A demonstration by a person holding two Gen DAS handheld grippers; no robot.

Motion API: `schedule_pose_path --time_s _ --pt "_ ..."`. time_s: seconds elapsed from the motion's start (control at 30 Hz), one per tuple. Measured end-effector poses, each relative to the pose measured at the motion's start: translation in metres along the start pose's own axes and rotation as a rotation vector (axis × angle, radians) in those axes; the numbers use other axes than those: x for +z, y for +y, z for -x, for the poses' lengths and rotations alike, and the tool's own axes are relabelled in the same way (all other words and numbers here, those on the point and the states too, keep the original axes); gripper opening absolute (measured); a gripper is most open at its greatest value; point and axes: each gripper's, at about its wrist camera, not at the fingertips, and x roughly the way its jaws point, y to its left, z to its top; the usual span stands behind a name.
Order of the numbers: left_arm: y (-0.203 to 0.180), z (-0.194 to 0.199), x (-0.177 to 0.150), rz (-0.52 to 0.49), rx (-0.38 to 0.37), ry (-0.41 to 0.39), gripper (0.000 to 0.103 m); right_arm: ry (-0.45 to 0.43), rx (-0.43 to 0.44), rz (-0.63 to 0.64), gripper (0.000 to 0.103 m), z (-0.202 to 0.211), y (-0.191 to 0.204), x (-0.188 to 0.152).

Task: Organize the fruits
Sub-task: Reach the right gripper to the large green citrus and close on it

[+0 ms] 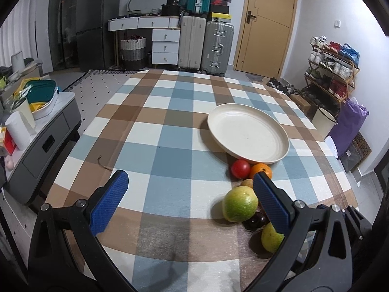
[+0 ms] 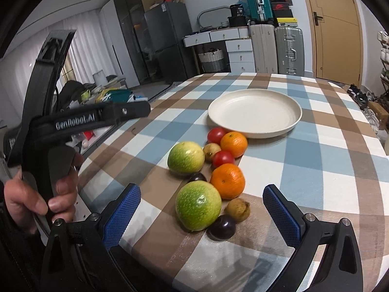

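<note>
Fruits (image 2: pixel 206 177) lying loose in a cluster toward the tabletop's (image 2: pixel 316 170) near edge, touching the plate's (image 2: pixel 255 113) rim, none inside. Left claw (image 1: pixel 190 199) and right claw (image 2: pixel 201 214) hovering spread wide, gripping nothing. Sorting seemingly not yet begun.

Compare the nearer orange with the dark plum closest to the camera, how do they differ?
The nearer orange is bright orange with a dull, dimpled skin; the dark plum is near-black purple, smooth and glossy. The orange looks clearly bigger than the plum. The orange lies farther up the tablecloth, the plum nearest the table's front edge. Both are round, lie loose on the cloth and are not yet on the plate.
</note>
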Motion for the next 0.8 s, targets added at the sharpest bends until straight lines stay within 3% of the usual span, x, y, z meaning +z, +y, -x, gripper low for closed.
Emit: schedule_pose_path --time_s 0.27,0.43,0.7,0.8 --pt "0.016 -0.005 -0.003 0.038 0.009 0.012 0.102 0.030 -0.056 0.162 0.100 -0.015 0.029 -0.010" --pt "0.022 -0.010 -0.005 0.056 0.008 0.021 0.102 0.049 -0.121 0.243 0.088 -0.025 0.039 -0.014" --pt "0.026 -0.022 -0.008 0.071 0.012 0.043 0.102 0.083 -0.172 0.247 0.051 -0.034 0.031 -0.017" --pt "0.028 -0.029 -0.009 0.077 0.011 0.058 0.102 0.080 -0.150 0.237 0.050 -0.034 0.028 -0.017"
